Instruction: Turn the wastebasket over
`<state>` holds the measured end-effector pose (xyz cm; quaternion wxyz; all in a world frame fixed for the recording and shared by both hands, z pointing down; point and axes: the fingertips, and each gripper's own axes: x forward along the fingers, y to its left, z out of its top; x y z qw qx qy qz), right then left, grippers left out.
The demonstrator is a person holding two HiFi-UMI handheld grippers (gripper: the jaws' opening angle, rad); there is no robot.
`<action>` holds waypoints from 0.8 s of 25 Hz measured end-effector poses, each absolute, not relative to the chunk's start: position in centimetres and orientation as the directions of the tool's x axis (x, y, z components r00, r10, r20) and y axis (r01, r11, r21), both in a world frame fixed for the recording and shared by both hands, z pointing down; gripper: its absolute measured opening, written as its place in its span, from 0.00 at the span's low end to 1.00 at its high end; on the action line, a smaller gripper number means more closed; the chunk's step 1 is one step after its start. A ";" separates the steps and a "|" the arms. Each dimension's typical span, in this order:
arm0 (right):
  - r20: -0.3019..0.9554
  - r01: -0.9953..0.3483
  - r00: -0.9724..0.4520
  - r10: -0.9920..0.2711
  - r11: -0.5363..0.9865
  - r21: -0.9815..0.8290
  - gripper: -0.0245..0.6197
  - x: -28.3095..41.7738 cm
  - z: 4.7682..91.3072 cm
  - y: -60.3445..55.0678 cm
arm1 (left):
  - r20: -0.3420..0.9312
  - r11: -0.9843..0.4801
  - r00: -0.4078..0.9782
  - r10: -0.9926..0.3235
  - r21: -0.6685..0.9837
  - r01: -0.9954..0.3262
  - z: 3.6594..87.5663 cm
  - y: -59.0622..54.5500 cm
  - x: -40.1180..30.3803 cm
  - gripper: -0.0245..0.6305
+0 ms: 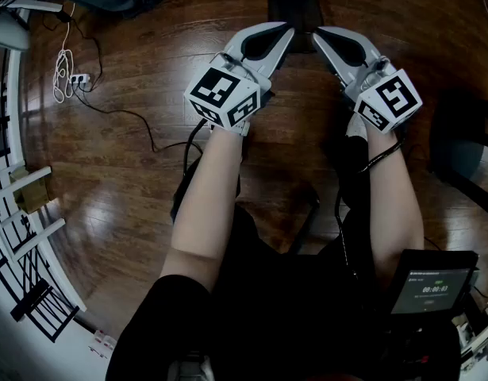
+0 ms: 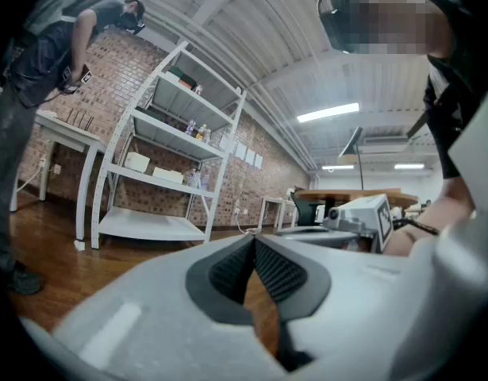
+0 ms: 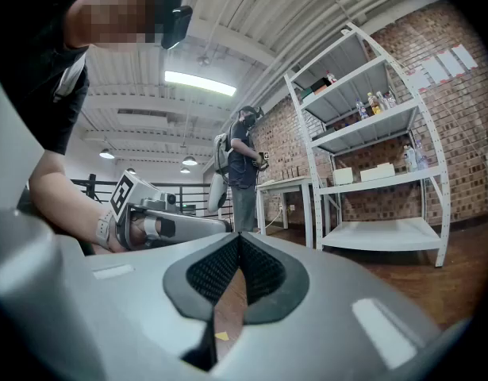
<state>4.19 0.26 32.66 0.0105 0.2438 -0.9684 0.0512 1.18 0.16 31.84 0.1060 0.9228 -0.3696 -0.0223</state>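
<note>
In the head view a black wastebasket (image 1: 293, 2) stands on the wooden floor at the top centre, just beyond both grippers. My left gripper (image 1: 286, 28) points at its left side, jaws together with nothing between them. My right gripper (image 1: 317, 32) points at its right side, also shut and empty. The left gripper view shows the left gripper (image 2: 253, 240) with its ribbed pads meeting at the tips, and the right gripper's marker cube (image 2: 369, 215) beside it. In the right gripper view the right gripper (image 3: 238, 236) has its pads closed. Neither gripper view shows the wastebasket.
A white cable and power strip (image 1: 69, 78) lie on the floor at left, near a white rack (image 1: 21, 213). A dark chair (image 1: 466, 149) stands at right. White shelving (image 2: 164, 173) lines the brick wall, and a person (image 3: 244, 165) stands by a table.
</note>
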 end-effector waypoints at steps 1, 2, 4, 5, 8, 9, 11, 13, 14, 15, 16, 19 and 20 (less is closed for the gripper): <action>0.046 -0.473 -0.881 -0.471 0.877 -0.090 0.05 4.2 32.6 0.1 | 0.037 -0.704 0.725 -0.688 0.212 -0.678 31.8 0.1 1.2 0.04; 0.047 -0.472 -0.881 -0.470 0.877 -0.087 0.05 4.1 32.5 0.0 | 0.037 -0.703 0.725 -0.688 0.212 -0.679 31.8 -0.1 1.1 0.04; 0.047 -0.473 -0.881 -0.470 0.877 -0.088 0.05 4.1 32.5 -0.2 | 0.036 -0.702 0.723 -0.690 0.212 -0.680 31.7 -0.2 1.0 0.04; 0.044 -0.476 -0.879 -0.474 0.874 -0.098 0.05 4.2 32.4 -0.3 | 0.035 -0.701 0.722 -0.691 0.213 -0.681 31.6 -0.3 1.0 0.04; 0.028 -0.496 -0.867 -0.498 0.855 -0.148 0.05 4.7 32.3 -0.7 | 0.027 -0.703 0.724 -0.689 0.221 -0.676 31.5 -0.5 0.9 0.04; 0.024 -0.504 -0.862 -0.507 0.850 -0.153 0.05 4.8 32.2 -0.9 | 0.027 -0.704 0.726 -0.688 0.221 -0.675 31.5 -0.6 1.0 0.04; 0.025 -0.521 -0.852 -0.524 0.841 -0.147 0.05 5.1 32.2 -1.3 | 0.031 -0.706 0.728 -0.685 0.217 -0.674 31.6 -0.8 1.0 0.04; 0.027 -0.538 -0.841 -0.540 0.832 -0.136 0.05 5.2 32.3 -1.8 | 0.038 -0.712 0.734 -0.678 0.214 -0.669 31.7 -1.0 1.3 0.04; 0.028 -0.545 -0.837 -0.546 0.828 -0.131 0.05 5.2 32.3 -2.0 | 0.042 -0.715 0.738 -0.674 0.214 -0.665 31.8 -1.1 1.3 0.04; 0.030 -0.550 -0.834 -0.551 0.825 -0.126 0.05 5.2 32.3 -2.2 | 0.045 -0.717 0.740 -0.671 0.214 -0.663 31.8 -1.2 1.4 0.04; 0.033 -0.554 -0.831 -0.555 0.824 -0.120 0.05 5.1 32.3 -2.4 | 0.048 -0.717 0.741 -0.670 0.216 -0.662 31.9 -1.3 1.3 0.04; 0.045 -0.563 -0.826 -0.561 0.820 -0.101 0.05 5.1 32.3 -2.9 | 0.041 -0.714 0.739 -0.672 0.225 -0.663 31.6 -1.8 1.0 0.04; 0.049 -0.566 -0.824 -0.564 0.819 -0.095 0.05 5.2 32.4 -3.0 | 0.034 -0.715 0.739 -0.673 0.227 -0.661 31.4 -2.0 0.9 0.04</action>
